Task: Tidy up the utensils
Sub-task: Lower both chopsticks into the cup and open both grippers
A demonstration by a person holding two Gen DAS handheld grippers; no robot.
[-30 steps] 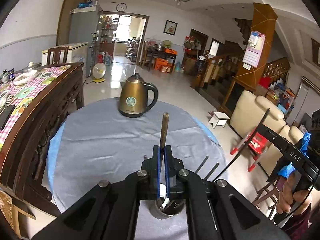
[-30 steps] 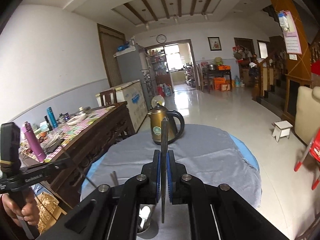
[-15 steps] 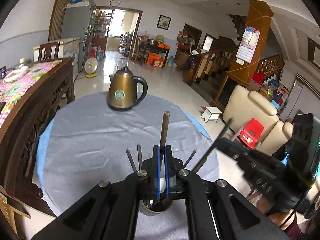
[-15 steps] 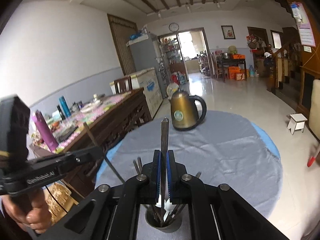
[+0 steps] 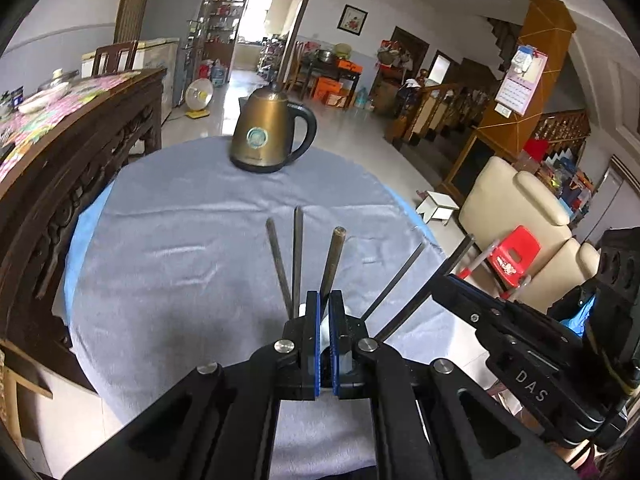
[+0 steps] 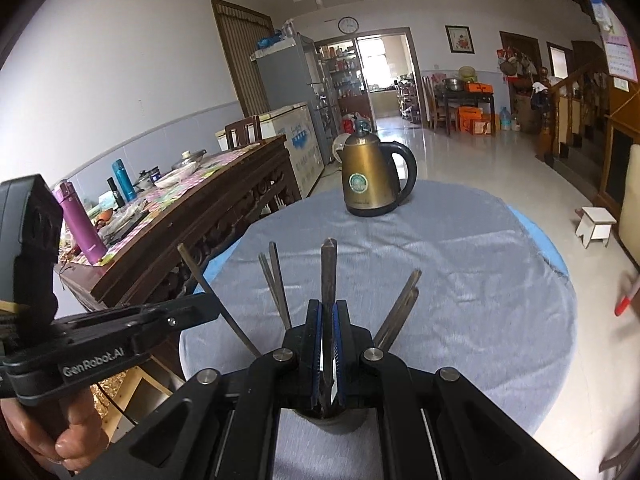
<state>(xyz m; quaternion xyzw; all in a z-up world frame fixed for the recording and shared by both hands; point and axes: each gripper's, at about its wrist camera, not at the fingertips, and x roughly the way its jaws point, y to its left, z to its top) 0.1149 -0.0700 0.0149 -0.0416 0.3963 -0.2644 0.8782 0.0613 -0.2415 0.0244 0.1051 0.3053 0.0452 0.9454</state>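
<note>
A dark utensil holder (image 6: pixel 340 420) stands on the grey-clothed round table (image 6: pixel 480 280), just under my right gripper (image 6: pixel 329 320). That gripper is shut on a dark flat-handled utensil (image 6: pixel 329 272) whose lower end reaches into the holder. Several other handles (image 6: pixel 276 284) fan out of it. My left gripper (image 5: pixel 325 312) is shut on a brown round-handled utensil (image 5: pixel 334 264) among the same handles (image 5: pixel 297 256); here the holder is hidden behind the jaws. Each gripper shows in the other's view: the left gripper (image 6: pixel 120 336) and the right gripper (image 5: pixel 500 320).
A bronze electric kettle (image 5: pixel 264 136) (image 6: pixel 372 180) stands at the table's far side. A carved wooden sideboard (image 6: pixel 200 208) laden with bottles and dishes runs along the left. A cream armchair (image 5: pixel 520 200) and a red stool (image 5: pixel 516 256) sit right of the table.
Both grippers have come down over the holder with their utensils. More of the standing handles now rise into both views, and the two grippers sit closer together.
</note>
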